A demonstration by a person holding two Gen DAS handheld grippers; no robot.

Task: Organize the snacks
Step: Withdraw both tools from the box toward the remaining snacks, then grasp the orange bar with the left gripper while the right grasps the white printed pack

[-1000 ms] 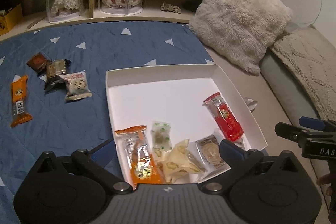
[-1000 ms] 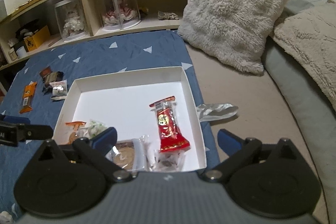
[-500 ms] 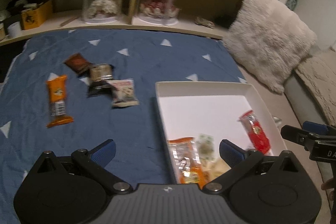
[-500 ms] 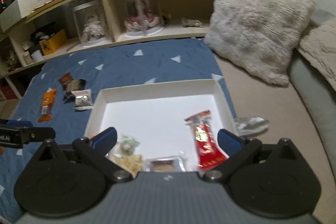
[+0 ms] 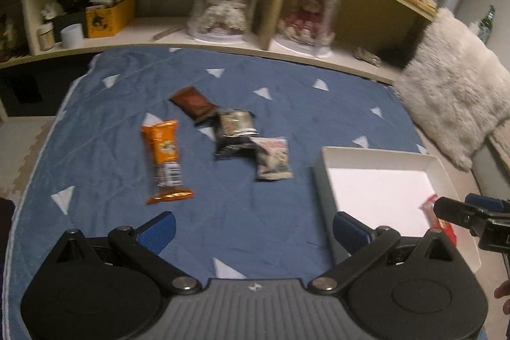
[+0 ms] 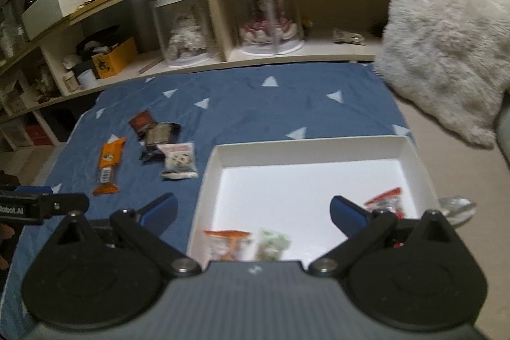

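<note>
Loose snacks lie on the blue blanket [image 5: 127, 228]: an orange bar [image 5: 165, 160], a brown packet [image 5: 191, 102], a dark packet [image 5: 234, 133] and a white cookie packet [image 5: 273, 158]. The white box [image 6: 411, 155] holds a red packet [image 6: 385, 203], an orange packet [image 6: 227, 244] and a green-white packet [image 6: 272, 244]. My left gripper [image 5: 253, 228] is open and empty above the blanket, short of the loose snacks. My right gripper [image 6: 253, 212] is open and empty over the box's near left edge. The same loose snacks show in the right wrist view, with the orange bar [image 6: 110, 163] leftmost.
A wooden shelf [image 5: 223, 43] with two glass-domed dolls runs along the back. A fluffy cushion [image 6: 446, 53] leans at the right. A silver wrapper [image 6: 459, 206] lies right of the box. The blanket's left edge drops to the floor [image 5: 22, 142].
Both grippers swung left. The left view moved from over the box to the loose snacks on the blanket. The right view shifted left too, with the box now under its right half.
</note>
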